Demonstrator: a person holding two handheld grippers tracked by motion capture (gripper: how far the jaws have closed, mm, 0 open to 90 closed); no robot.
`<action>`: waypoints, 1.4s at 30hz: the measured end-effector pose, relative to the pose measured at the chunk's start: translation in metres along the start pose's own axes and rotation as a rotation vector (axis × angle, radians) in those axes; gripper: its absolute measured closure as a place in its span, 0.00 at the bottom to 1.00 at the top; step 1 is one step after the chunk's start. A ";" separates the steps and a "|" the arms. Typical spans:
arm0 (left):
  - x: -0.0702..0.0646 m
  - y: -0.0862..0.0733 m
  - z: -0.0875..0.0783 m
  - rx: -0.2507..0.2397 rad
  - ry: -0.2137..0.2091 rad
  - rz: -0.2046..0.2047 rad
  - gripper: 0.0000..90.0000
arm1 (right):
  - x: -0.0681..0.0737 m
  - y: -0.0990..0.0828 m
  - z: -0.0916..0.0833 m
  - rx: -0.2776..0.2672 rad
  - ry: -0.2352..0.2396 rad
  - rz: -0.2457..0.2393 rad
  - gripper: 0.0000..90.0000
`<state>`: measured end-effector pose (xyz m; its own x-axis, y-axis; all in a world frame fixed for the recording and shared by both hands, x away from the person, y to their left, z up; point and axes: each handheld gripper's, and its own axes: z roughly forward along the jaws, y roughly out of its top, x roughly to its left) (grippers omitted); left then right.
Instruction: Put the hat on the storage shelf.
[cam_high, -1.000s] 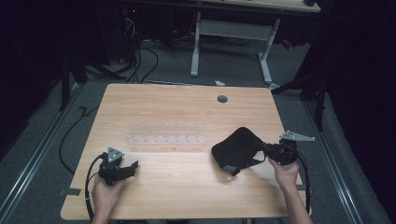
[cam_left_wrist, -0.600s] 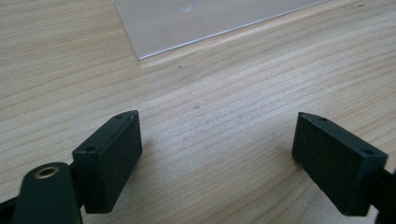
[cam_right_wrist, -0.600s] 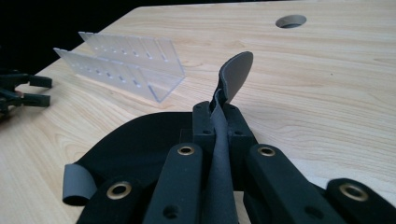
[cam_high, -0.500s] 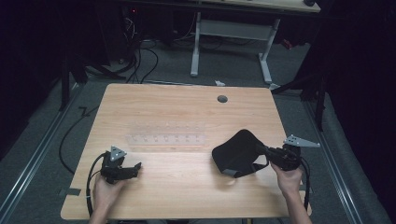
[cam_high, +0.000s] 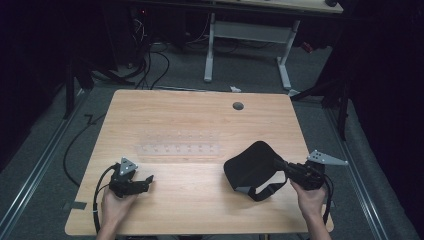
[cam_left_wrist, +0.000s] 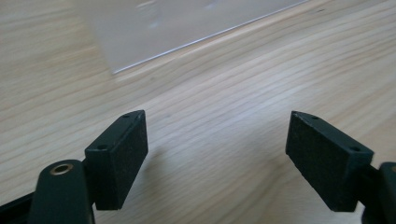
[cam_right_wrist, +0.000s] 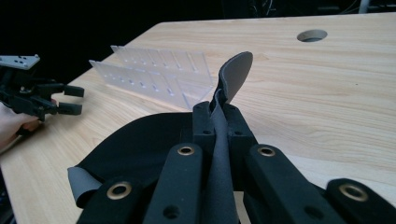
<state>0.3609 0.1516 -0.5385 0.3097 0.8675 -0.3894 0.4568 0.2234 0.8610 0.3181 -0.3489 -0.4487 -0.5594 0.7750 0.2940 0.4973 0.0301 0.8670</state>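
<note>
The black eye mask (cam_high: 250, 167) lies at the tabletop's (cam_high: 200, 120) right, its edge clenched by the right hand-held gripper (cam_high: 286, 167); it could slip out, I think. The left hand-held gripper (cam_high: 146, 181) is released.

lab | dark curtains (cam_high: 385, 75) | wooden table (cam_high: 190, 120) | floor cables (cam_high: 150, 65)

Black eye mask (cam_high: 252, 165) with grey lining lies right on table; strap looped toward near edge.
</note>
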 end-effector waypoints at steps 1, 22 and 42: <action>-0.003 0.000 -0.001 -0.001 -0.011 0.008 0.24 | 0.002 0.000 -0.001 -0.001 0.005 0.008 0.96; -0.084 -0.001 -0.002 0.021 -0.266 0.104 0.23 | 0.028 0.014 0.011 -0.027 0.049 0.032 0.96; -0.136 0.004 -0.015 0.013 -0.427 0.171 0.23 | 0.051 0.021 0.039 0.006 0.124 0.030 0.96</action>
<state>0.3080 0.0410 -0.4769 0.6958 0.6301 -0.3446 0.3788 0.0856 0.9215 0.3263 -0.2843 -0.4310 -0.6220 0.6913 0.3677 0.5190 0.0125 0.8547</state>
